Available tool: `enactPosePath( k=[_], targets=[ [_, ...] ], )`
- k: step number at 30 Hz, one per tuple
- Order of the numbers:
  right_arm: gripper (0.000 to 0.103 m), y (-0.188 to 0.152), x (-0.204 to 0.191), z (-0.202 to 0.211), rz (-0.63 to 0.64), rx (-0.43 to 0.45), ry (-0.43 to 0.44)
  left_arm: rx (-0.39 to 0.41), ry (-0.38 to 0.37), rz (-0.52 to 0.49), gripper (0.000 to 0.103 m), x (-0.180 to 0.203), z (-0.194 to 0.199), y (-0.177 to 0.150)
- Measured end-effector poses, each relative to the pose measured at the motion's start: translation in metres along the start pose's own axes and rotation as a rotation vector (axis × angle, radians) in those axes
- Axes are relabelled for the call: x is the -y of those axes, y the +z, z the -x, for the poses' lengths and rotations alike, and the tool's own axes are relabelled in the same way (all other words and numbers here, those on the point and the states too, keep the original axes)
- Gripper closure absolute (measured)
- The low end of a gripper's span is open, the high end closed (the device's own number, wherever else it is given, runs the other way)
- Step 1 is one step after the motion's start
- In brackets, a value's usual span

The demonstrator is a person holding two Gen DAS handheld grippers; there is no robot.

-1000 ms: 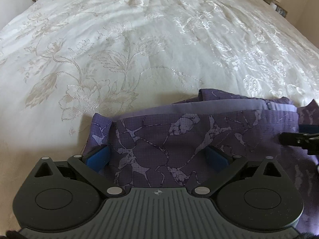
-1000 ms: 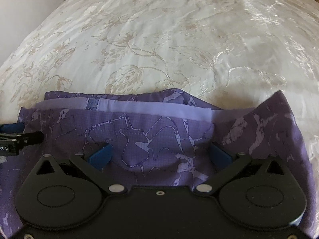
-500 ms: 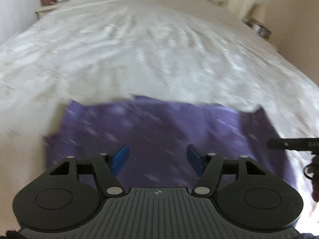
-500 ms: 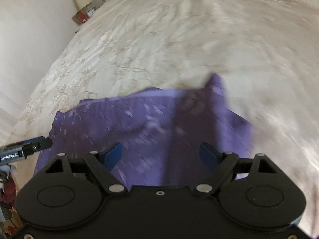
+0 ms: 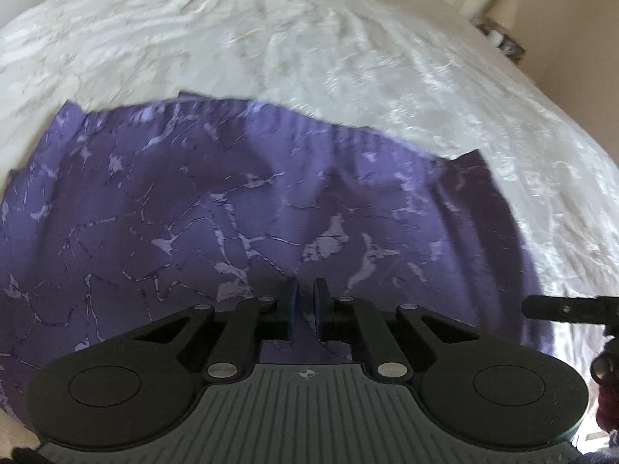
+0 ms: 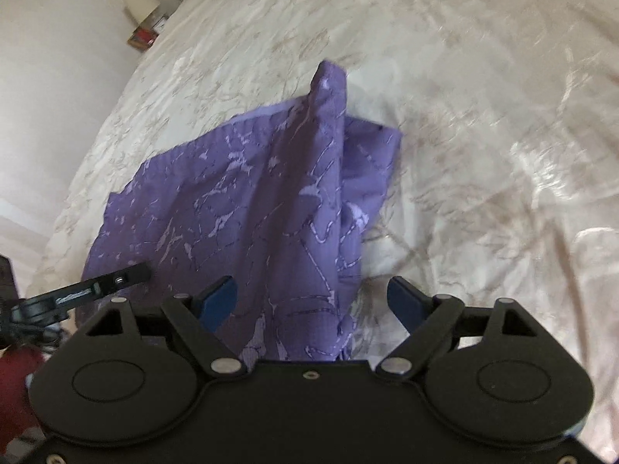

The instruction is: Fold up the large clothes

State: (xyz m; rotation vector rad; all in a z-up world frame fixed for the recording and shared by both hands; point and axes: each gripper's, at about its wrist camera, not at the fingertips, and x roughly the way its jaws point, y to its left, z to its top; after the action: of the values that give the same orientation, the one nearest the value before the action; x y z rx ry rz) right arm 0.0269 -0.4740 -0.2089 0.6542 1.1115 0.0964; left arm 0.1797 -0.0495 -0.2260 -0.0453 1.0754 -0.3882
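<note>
A purple garment with a pale marbled print lies folded on the white flowered bedspread. My left gripper is over its near part, shut, with purple cloth filling the thin slit between the pads. In the right wrist view the garment rises in a ridge towards a peaked corner at the far side. That ridge runs back between the blue pads of my right gripper, whose jaws stand wide and do not press on it. One finger of the left gripper shows at the left.
The bedspread stretches far and to the right of the garment. A bedside table with a lamp stands by the wall at the far left. Another lamp stands at the far right. A dark red sleeve shows at the lower left.
Both grippers have pulled back from the garment's far edge toward its near side. The left jaws went from wide open to shut. The right gripper narrowed slightly and swung right, and a ridge has risen in the cloth.
</note>
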Motion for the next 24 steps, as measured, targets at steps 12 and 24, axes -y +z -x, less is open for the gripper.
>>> enactPosePath(
  k=[12, 24],
  targets=[
    [0.063, 0.020, 0.032, -0.058, -0.188, -0.076, 0.251, -0.061, -0.001, 0.227, 0.100, -0.021, -0.018, -0.003],
    [0.072, 0.027, 0.021, -0.046, -0.142, -0.076, 0.286, -0.021, 0.039, 0.172, 0.100, -0.020, -0.063, 0.074]
  ],
)
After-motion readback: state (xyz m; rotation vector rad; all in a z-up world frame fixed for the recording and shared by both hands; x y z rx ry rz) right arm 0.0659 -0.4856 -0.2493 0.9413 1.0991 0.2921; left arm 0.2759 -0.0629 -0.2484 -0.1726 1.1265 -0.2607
